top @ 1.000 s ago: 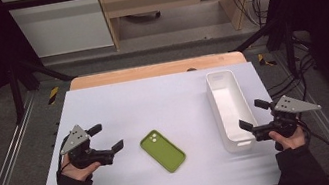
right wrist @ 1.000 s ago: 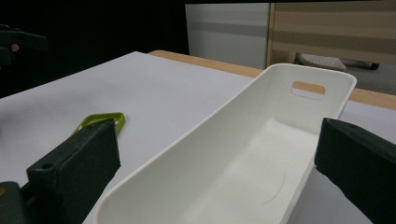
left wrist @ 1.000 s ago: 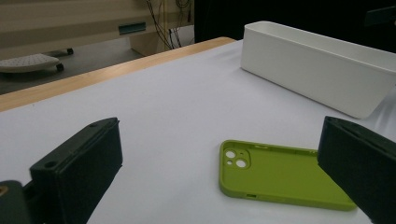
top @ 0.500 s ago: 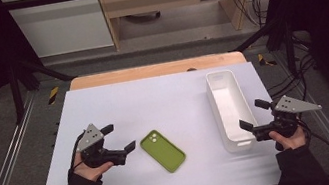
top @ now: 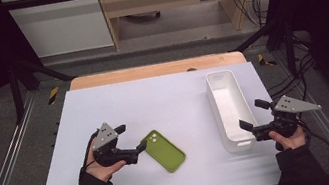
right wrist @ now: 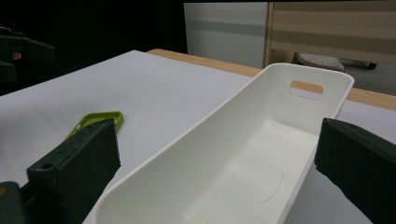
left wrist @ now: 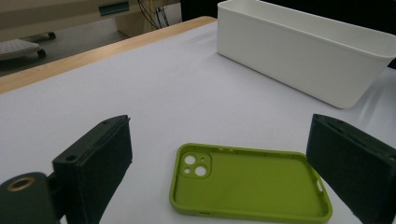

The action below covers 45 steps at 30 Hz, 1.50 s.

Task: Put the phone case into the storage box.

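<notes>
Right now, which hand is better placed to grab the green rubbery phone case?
Probably the left. The left gripper has open jaws right beside the green rubbery phone case, while the right gripper sits by the long white plastic bin.

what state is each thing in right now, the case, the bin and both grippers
green phone case: lying flat on the table, open side up, nothing in it, not gripped
white bin: upright, empty
left gripper: open, jaws just closing a little, at the case's end, pads not pressing it
right gripper: open, at the bin's near end, holding nothing
</notes>
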### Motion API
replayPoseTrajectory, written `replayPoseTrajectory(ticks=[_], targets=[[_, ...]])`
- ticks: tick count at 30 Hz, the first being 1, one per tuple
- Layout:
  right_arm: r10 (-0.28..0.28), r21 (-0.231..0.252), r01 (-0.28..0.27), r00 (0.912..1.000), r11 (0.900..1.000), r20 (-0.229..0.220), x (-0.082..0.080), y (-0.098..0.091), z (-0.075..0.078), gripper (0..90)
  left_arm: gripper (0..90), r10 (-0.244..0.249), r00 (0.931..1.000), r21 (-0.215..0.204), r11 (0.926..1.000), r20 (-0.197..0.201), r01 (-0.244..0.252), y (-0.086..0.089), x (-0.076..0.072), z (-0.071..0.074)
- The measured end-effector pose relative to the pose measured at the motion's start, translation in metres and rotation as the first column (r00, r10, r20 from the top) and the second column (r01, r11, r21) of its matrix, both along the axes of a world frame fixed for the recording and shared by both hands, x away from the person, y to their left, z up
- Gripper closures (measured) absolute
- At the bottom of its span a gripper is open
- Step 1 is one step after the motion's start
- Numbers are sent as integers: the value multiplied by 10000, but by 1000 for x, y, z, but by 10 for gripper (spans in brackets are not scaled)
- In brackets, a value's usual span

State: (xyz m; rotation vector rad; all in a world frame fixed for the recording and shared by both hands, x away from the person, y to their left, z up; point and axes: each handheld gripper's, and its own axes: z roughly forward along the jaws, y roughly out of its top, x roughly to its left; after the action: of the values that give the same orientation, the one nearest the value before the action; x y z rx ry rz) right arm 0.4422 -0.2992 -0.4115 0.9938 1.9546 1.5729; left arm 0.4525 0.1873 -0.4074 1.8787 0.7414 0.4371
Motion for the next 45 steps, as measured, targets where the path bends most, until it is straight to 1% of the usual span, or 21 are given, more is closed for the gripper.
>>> replayPoseTrajectory(ticks=[4, 7, 9, 13, 15, 16, 19, 20, 22, 24, 26, 28, 29, 30, 31, 33, 38, 39, 40, 42, 45], targets=[[-20, 4, 20, 10000, 10000, 31, 0, 0, 0, 6, 116, -6, 10000, 232, 9997, -12, 6, -8, 1, -2], [-17, -8, 17, 10000, 10000, 67, 0, -1, 0, 6, 138, -86, 10000, 521, 9986, 35, 84, -14, 1, -3], [-32, -4, 32, 10000, 10000, 40, 0, -1, 0, 6, 169, -218, 9998, 541, 9983, -31, 219, -18, 2, -3], [-36, 25, 36, 10000, 10000, 45, 0, -1, 1, 6, 229, -268, 9996, 665, 9974, -69, 272, -26, 5, -4], [-50, 17, 50, 9999, 10000, 104, 0, -2, 1, 6, 264, -377, 9991, 721, 9966, -215, 392, -32, 7, -5], [-65, 48, 64, 10000, 10000, 66, 0, -2, 1, 6, 281, -377, 9991, 721, 9966, -215, 392, -32, 7, -5], [-50, 54, 50, 9999, 10000, 97, 0, -3, 1, 6, 310, -419, 9988, 843, 9955, -253, 439, -38, 9, -8], [-62, 36, 61, 9999, 10000, 104, 0, -3, 1, 6, 353, -447, 9987, 895, 9949, -252, 468, -39, 10, -8], [-54, 30, 54, 9999, 10000, 115, 0, -3, 1, 6, 370, -545, 9980, 939, 9939, -327, 574, -42, 10, -9], [-42, 42, 42, 9999, 10000, 113, 0, -3, 1, 6, 412, -541, 9977, 1080, 9925, -396, 581, -45, 11, -10], [-50, 38, 50, 9999, 10000, 100, 0, -3, 1, 6, 425, -558, 9972, 1210, 9907, -501, 616, -49, 12, -11], [-69, 41, 69, 10000, 10000, 54, -1, -2, 1, 6, 488, -609, 9961, 1467, 9867, -641, 697, -55, 14, -12], [-69, 41, 69, 10000, 10000, 54, -1, -2, 1, 6, 511, -609, 9961, 1467, 9867, -641, 697, -55, 14, -12], [-63, 67, 63, 10000, 10000, 18, -1, -2, 1, 6, 511, -640, 9957, 1559, 9850, -671, 738, -58, 15, -13], [-62, 17, 62, 10000, 10000, 69, 0, -2, 1, 6, 544, -634, 9957, 1610, 9842, -683, 737, -60, 15, -13], [-59, 51, 58, 10000, 10000, 19, 0, -2, 1, 6, 556, -666, 9952, 1655, 9831, -718, 777, -66, 16, -14], [-50, 47, 50, 10000, 10000, 22, -1, -3, 1, 6, 638, -827, 9927, 1696, 9808, -879, 967, -79, 19, -17], [-51, 24, 51, 10000, 10000, -4, 0, -2, 1, 6, 673, -869, 9921, 1716, 9799, -904, 1015, -81, 19, -18], [-51, 24, 51, 10000, 10000, -4, 0, -2, 1, 6, 673, -919, 9913, 1716, 9793, -943, 1071, -82, 20, -18], [-32, 14, 32, 10000, 10000, 26, 0, -2, 1, 6, 723, -1013, 9892, 1636, 9795, -1055, 1177, -85, 20, -19], [-40, 18, 40, 10000, 10000, -15, 0, -2, 1, 6, 771, -1057, 9889, 1643, 9788, -1048, 1221, -89, 20, -21]])
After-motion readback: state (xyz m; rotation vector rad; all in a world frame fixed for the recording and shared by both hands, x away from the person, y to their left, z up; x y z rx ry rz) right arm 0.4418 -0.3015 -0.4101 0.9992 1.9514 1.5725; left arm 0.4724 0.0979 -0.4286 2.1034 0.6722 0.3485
